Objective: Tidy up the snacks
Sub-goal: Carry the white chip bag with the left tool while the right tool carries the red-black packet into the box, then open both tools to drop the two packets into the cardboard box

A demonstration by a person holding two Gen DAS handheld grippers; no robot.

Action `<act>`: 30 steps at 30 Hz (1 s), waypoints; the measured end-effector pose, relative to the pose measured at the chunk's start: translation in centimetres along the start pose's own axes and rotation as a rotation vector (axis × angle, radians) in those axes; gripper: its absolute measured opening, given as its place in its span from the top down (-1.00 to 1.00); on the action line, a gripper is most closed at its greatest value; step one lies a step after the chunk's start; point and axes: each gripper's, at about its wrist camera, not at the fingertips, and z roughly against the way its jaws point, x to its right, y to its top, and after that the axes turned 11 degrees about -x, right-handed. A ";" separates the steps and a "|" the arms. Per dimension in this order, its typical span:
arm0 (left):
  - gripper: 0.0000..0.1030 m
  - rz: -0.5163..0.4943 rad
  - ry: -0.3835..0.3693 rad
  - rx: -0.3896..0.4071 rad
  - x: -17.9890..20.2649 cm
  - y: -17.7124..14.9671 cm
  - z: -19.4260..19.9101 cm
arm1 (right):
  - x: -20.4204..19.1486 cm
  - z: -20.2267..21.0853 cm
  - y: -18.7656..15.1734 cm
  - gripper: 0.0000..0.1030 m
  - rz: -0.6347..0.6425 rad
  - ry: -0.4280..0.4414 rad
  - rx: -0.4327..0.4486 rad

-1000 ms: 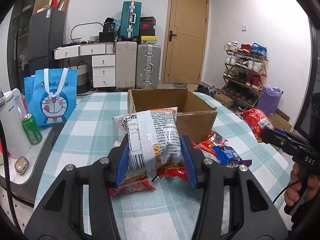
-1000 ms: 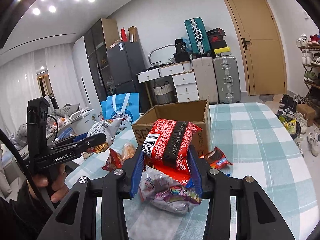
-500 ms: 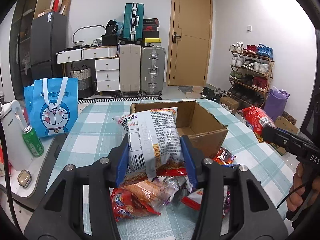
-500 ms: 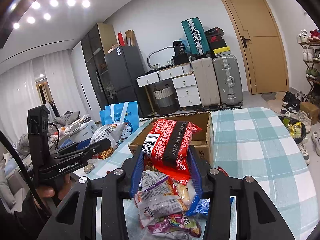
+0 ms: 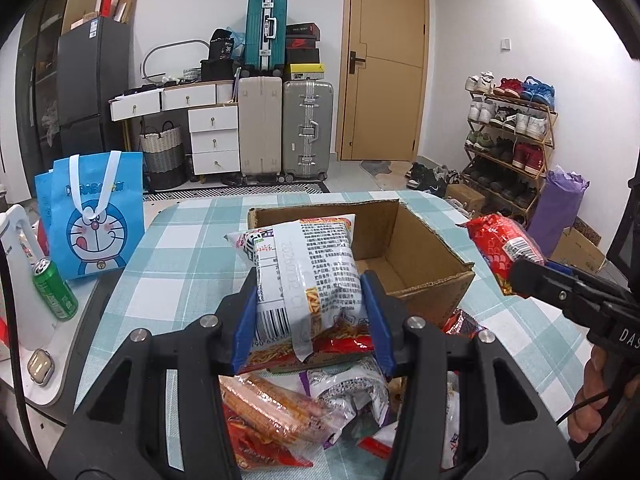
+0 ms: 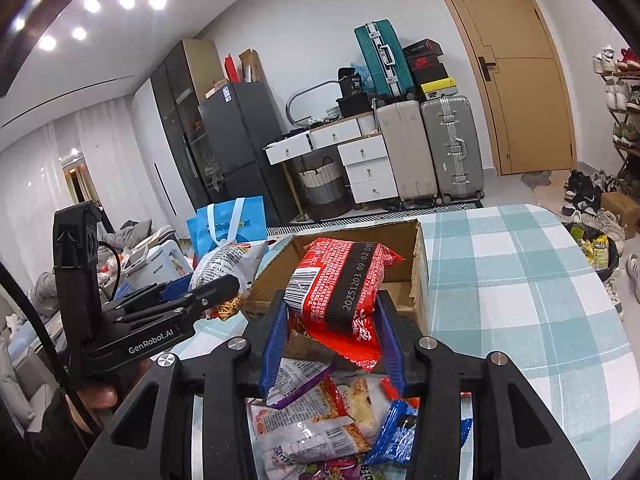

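Left wrist view, itemised. Grippers: two. Left gripper (image 5: pixel 312 320), jaws clamped on one white snack packet (image 5: pixel 304 276), blue pads pressing its two sides. Right gripper (image 6: pixel 332 340), jaws clamped on one red snack packet (image 6: pixel 340 284); the same red packet shows at the right edge of the left view (image 5: pixel 504 248).

Cardboard box (image 5: pixel 424 256): one, open-topped, flaps ragged, standing on the table beyond both held packets; no snack is visible on the part of its floor that shows.

Loose snacks (image 5: pixel 304 408): a heap on the table beneath the grippers, overlapping; the exact count cannot be told. Red, orange, purple-and-white and blue wrappers are distinguishable.

Table (image 5: pixel 176 264): one, covered with a teal-and-white checked cloth.

Beside the table, left: one blue cartoon tote bag (image 5: pixel 96 216), one green drinks can (image 5: pixel 54 290), one white appliance (image 5: pixel 20 264).

Room, far wall: three suitcases, namely one teal (image 5: pixel 266 30) stacked above one beige (image 5: pixel 259 128) and one silver (image 5: pixel 307 128); one white drawer unit (image 5: pixel 214 136); one dark refrigerator (image 5: pixel 90 80); one wooden door (image 5: pixel 384 60). One shoe rack (image 5: pixel 508 140) stands at the right wall.

Orientation: the white packet stands upright in the jaws, long axis running up and away toward the box, printed back facing the camera. The red packet is tilted, long axis rising to the right in the right wrist view, barcode end lowest at the left, in front of the box opening.
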 end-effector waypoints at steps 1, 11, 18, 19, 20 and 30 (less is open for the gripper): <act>0.12 0.001 0.001 -0.002 0.1 0.2 -0.4 | 0.2 -0.3 0.2 0.17 -0.008 0.003 -0.004; 0.12 -0.005 0.024 -0.032 0.3 2.0 -3.7 | 1.0 -3.1 1.4 0.17 -0.035 0.008 -0.053; 0.12 -0.002 0.036 -0.053 0.1 2.3 -6.1 | 1.4 -4.6 2.2 0.17 -0.043 0.001 -0.085; 0.12 -0.003 0.042 -0.058 0.0 2.4 -6.5 | 1.4 -4.9 2.3 0.17 -0.044 -0.005 -0.088; 0.11 -0.004 0.046 -0.065 0.0 2.4 -6.9 | 1.5 -5.2 2.4 0.17 -0.045 -0.008 -0.092; 0.09 -0.015 0.042 -0.081 -0.5 2.3 -8.1 | 2.4 -6.9 2.5 0.17 -0.077 -0.018 -0.129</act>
